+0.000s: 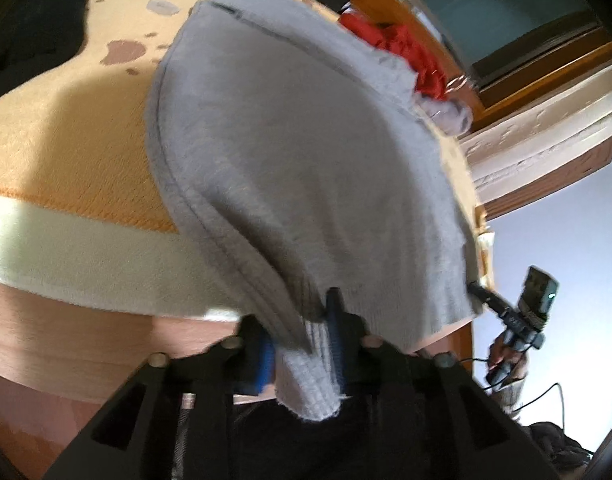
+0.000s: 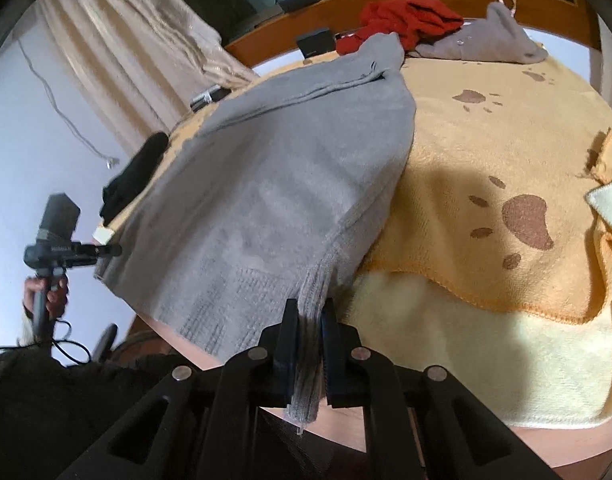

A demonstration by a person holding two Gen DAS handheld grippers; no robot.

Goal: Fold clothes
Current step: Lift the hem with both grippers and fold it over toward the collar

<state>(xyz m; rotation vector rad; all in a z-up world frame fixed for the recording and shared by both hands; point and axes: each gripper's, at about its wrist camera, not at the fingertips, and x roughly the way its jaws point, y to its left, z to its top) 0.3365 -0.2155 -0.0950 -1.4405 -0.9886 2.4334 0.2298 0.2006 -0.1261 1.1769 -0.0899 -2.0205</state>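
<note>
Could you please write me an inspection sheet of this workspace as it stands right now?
Surface: bed with an orange paw-print blanket over a cream blanket.
Job's things: grey sweater spread on the bed, its ribbed hem hanging over the near edge.
Clutter: red garment, another grey garment and a small black box near the headboard; black garment at the bed's side.
Grippers: left tongs and right tongs each shut on the sweater's hem at one corner.
Cables: black lead below the left handle; white cord hanging on the wall.
Surroundings: cream curtain, wooden headboard, window behind.
</note>
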